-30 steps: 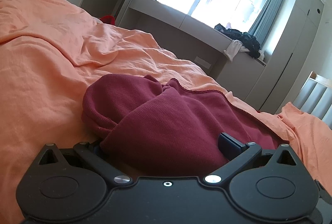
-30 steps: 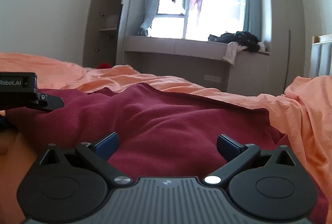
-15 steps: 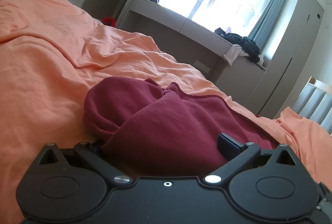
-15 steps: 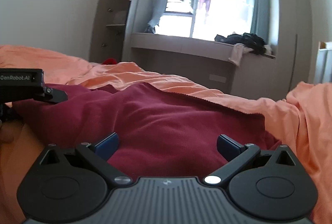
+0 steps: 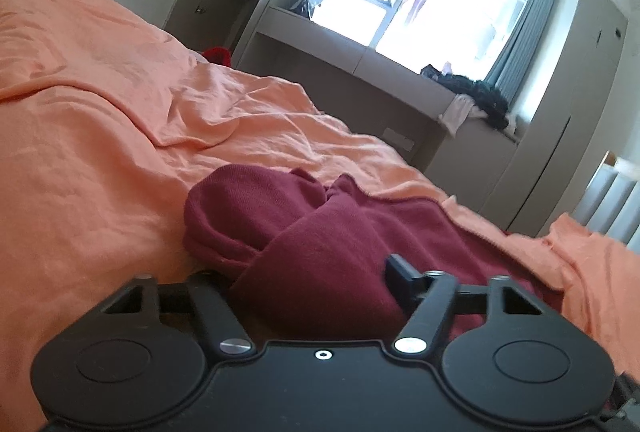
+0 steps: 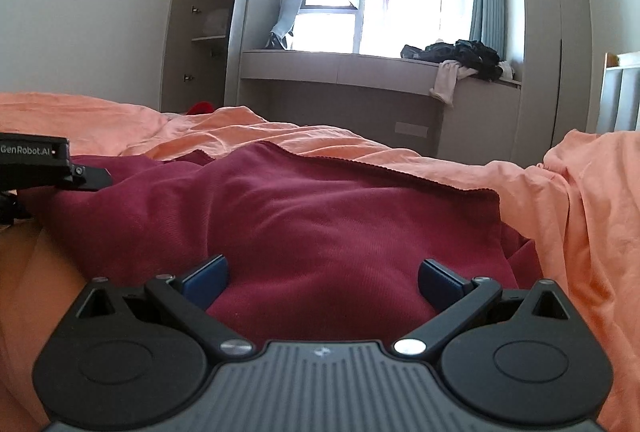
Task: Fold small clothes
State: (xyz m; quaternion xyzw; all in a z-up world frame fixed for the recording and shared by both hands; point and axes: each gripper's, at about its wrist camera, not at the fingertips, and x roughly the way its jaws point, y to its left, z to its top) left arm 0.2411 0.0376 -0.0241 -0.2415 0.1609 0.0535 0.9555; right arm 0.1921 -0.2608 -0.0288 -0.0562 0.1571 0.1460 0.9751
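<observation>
A dark red knit garment (image 5: 320, 248) lies bunched on an orange bedsheet (image 5: 100, 136); it also fills the right wrist view (image 6: 320, 216). My left gripper (image 5: 316, 280) is open, with the garment's near fold lying between the jaws and over the left finger; only the right fingertip (image 5: 400, 270) shows. My right gripper (image 6: 322, 282) is open, its blue pads (image 6: 206, 276) wide apart with the garment's near edge between them. The left gripper's body (image 6: 36, 162) shows at the left edge of the right wrist view.
The orange bedsheet (image 6: 580, 192) is wrinkled all around the garment. Beyond the bed stand a window bench with dark clothes (image 6: 460, 54), an open wardrobe (image 6: 204, 20) and a white slatted piece (image 5: 608, 200) at right.
Both grippers have tilted and drawn back slightly, so more of the room shows. Both stay open and the garment lies much as before.
</observation>
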